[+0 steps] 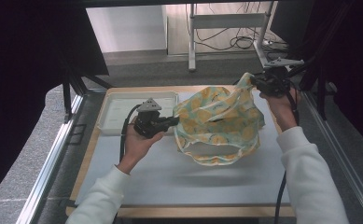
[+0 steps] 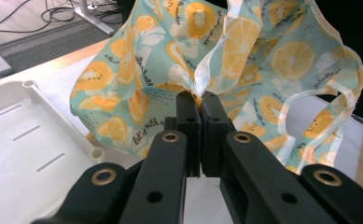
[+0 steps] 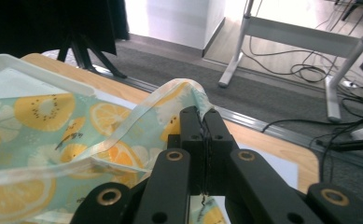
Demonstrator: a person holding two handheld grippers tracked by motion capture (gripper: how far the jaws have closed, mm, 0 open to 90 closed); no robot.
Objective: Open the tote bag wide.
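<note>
left gripper (image 1: pixel 174 120) near the table's (image 1: pixel 170 177) middle, jaws pressed together, pinching the cloth's (image 1: pixel 219 123) left edge. the cloth, pale blue with an orange-slice print, hangs bunched between both grippers, lifted over the table's right half, lower hem drooping toward the surface. right gripper (image 1: pixel 254 80) at the far right corner, jaws clamped on a top corner of the cloth. white tray (image 1: pixel 118 109) sits at the far left corner.

Lighting was even over the table (image 1: pixel 179 182), with a soft shadow under the cloth (image 1: pixel 219 123). Upper corners of the high view were dark. Bright glare showed at top centre. Gripper views were slightly soft.
</note>
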